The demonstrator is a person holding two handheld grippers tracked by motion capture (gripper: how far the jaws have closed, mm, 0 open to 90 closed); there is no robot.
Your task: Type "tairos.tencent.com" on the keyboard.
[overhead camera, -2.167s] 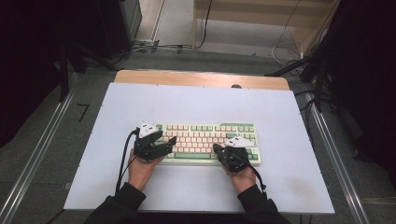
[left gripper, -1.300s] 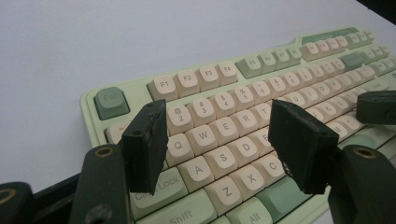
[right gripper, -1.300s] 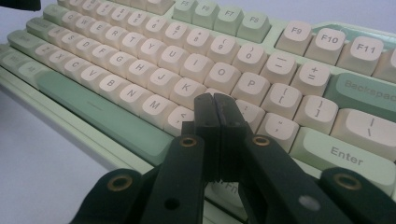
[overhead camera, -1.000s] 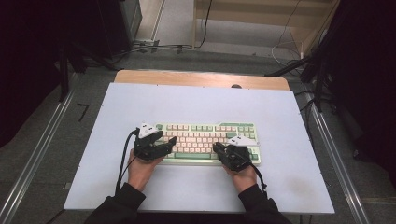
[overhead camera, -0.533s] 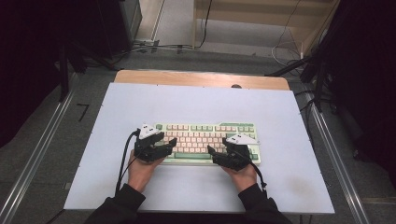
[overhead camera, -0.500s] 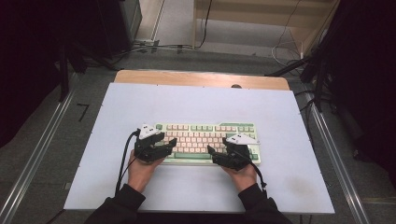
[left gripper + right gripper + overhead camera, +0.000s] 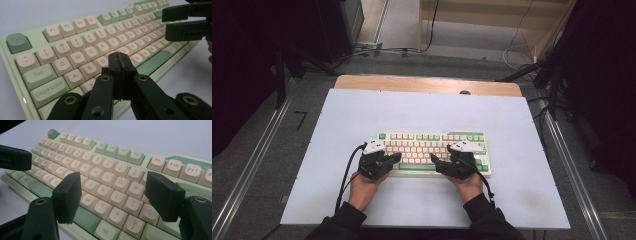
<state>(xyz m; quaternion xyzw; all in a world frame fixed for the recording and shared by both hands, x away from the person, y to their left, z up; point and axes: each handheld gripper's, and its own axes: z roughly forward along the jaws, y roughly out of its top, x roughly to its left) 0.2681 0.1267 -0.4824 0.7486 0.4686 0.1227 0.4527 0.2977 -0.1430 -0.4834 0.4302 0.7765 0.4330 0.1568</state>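
Note:
A pale green keyboard (image 7: 432, 142) with cream keys lies across the middle of the white table. My left gripper (image 7: 397, 158) rests over its left end; in the left gripper view the jaws (image 7: 121, 66) have just been closing and now meet with nothing between them, above the D and F keys of the keyboard (image 7: 82, 42). My right gripper (image 7: 435, 163) hovers over the right half. Its jaws have just opened and stand wide apart (image 7: 113, 192) above the J, K and L keys of the keyboard (image 7: 107, 170), holding nothing.
The white tabletop (image 7: 362, 115) has a wooden strip (image 7: 427, 84) along its far edge. Metal rails (image 7: 567, 165) run down both sides. Cables (image 7: 377, 50) lie on the floor beyond. A cable (image 7: 344, 175) trails from the left gripper.
The right gripper's jaws have spread wider and the left gripper's jaws have come together. Both hands stay where they were at the keyboard's front edge.

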